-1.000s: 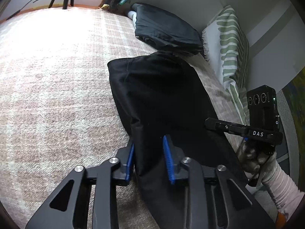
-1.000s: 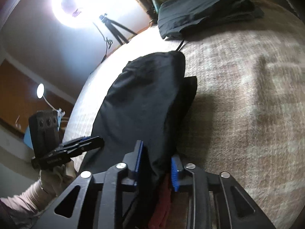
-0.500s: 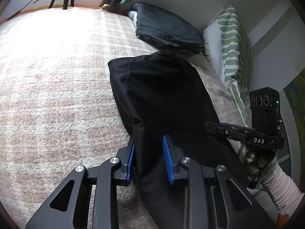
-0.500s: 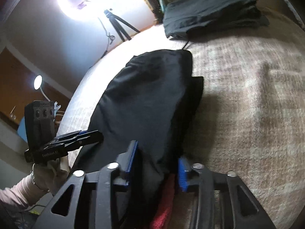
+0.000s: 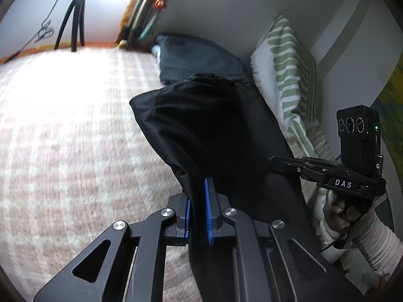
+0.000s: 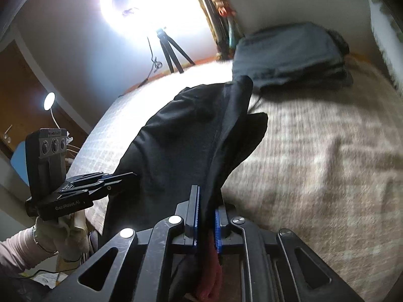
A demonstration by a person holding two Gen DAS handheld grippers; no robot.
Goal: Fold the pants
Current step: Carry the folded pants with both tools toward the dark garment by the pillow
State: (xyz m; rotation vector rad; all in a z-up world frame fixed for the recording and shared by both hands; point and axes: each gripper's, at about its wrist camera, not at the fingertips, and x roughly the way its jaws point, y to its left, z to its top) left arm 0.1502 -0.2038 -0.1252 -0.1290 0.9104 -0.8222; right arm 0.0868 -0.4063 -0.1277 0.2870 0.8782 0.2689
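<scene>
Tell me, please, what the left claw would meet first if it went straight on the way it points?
Likely the black pants it is already shut on: they drape straight ahead of the left claw. Beyond them lies the folded dark pile, though depth is hard to judge.

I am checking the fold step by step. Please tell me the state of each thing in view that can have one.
Black pants: near edge raised off the bed, far part lying on it.
Left gripper: shut on the black pants, jaws just closed.
Right gripper: shut on the black pants, jaws just closed.
Dark clothes pile: folded, resting at the far end.
Ring lamp: switched on.
</scene>
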